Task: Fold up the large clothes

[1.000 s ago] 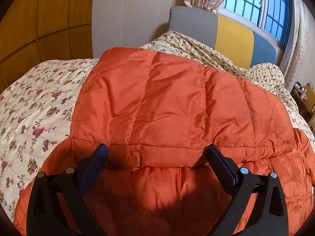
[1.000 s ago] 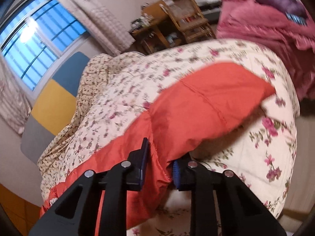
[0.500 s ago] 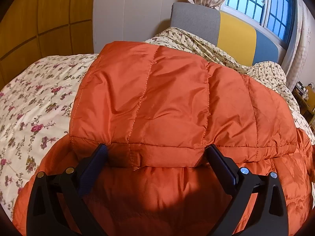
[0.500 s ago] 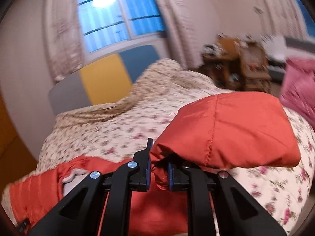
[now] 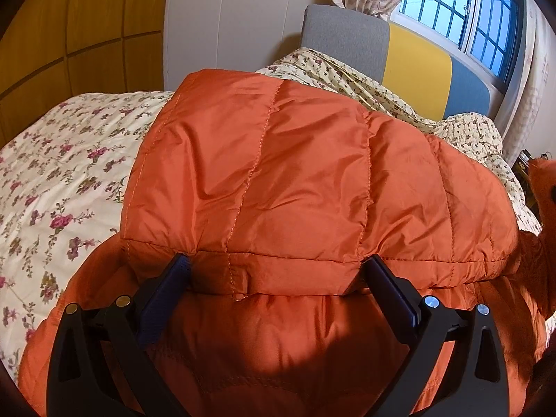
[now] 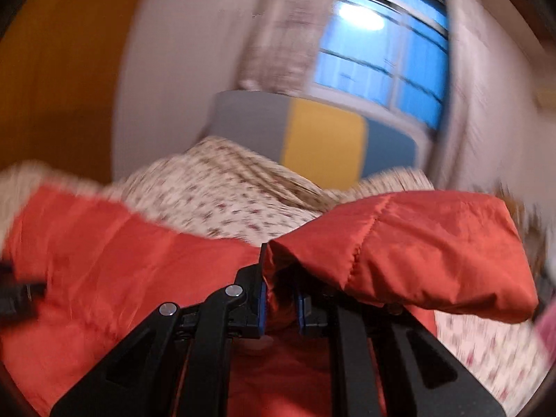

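Jacket [image 5: 278,180], puffy orange, lies on the bed [image 5: 52,173], folded part running sideways below the headboard [image 5: 382,52]. Left claw [image 5: 278,274] gapes wide around its hem; right claw [image 6: 280,271] pinches a sleeve [image 6: 417,243]

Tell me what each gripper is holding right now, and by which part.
The right gripper pinches the orange jacket by its sleeve, near the cuff end. The left gripper stands open around a folded sleeve's cuff, gripping nothing.

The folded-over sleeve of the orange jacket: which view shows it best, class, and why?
The left wrist view: the folded-over sleeve lies sharp and whole between the open left gripper. The right wrist view is motion-blurred and shows only its edge at far left.
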`<state>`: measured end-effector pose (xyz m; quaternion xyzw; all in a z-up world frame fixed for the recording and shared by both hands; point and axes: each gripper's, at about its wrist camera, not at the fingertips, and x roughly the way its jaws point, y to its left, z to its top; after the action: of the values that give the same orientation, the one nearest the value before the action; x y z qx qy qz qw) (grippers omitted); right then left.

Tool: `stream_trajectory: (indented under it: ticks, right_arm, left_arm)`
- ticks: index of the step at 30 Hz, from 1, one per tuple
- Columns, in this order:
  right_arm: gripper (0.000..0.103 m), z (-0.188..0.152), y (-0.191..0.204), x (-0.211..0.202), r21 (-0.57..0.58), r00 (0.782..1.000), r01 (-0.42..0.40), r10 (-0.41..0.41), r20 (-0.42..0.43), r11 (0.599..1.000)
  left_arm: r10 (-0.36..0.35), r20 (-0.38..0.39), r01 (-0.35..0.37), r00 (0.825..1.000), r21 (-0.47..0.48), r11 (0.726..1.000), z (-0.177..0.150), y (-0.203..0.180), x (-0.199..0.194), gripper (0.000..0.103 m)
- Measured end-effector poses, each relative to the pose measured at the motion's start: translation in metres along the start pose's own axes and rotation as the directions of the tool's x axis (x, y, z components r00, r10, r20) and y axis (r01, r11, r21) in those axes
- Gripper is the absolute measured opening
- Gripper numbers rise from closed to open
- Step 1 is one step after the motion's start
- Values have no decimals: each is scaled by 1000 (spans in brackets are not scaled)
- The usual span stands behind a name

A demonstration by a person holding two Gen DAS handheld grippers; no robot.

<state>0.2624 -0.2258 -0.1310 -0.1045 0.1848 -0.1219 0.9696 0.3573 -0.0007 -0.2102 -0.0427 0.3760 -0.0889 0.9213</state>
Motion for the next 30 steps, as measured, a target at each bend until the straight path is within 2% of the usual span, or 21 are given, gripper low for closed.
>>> stream_trajectory:
  ticks: [1,3,5,11,14,18,19,20,21,22,23,25,30]
  right_arm:
    - [11,-4,19,2,-91,1000,-23,24,8,996]
    - [11,-14,45,4,-204,997,-72,75,6,976]
    - [11,-24,64,7,-277,992,-125,127,-10,953]
    - [11,-48,101,15,-449,950,-304,303,-78,840]
    - [14,-65,122,10,-549,930,-353,349,-116,758]
    - [23,-70,124,20,-563,932,-352,334,-140,748]
    - [29,-69,122,24,-557,931,-356,334,-146,751]
    - [42,-68,119,26,-550,929,-362,339,-148,753]
    - [51,-66,115,26,-538,927,-369,346,-147,758]
    - [68,-64,111,25,-525,924,-374,353,-143,764]
    - [72,-59,101,23,-492,912,-402,387,-137,772]
    - [72,-50,89,17,-436,886,-455,441,-140,776]
    - [72,-37,80,7,-383,862,-498,492,-120,778]
  left_arm:
    - [-1,0,1,1000,-1,1000,0,1,0,100]
    - [-4,1,4,1000,-3,1000,-1,2,0,100]
    - [-6,1,6,1000,-5,1000,-1,2,0,100]
    - [-10,2,10,1000,-12,1000,-1,2,0,100]
    - [-11,1,11,1000,-14,1000,-2,3,0,100]
    - [-15,1,16,1000,-17,1000,-1,4,0,100]
    - [-17,1,17,1000,-19,1000,-1,5,0,100]
    - [-18,2,18,1000,-20,1000,-1,4,0,100]
    - [-21,3,21,1000,-22,1000,-1,5,-1,100]
    - [-23,3,23,1000,-24,999,-1,5,-1,100]
    - [-29,4,29,1000,-29,999,-1,6,-2,100]
    - [-34,12,35,999,-40,999,0,8,-4,100]
    - [-41,36,44,999,-69,997,-1,11,-19,100]
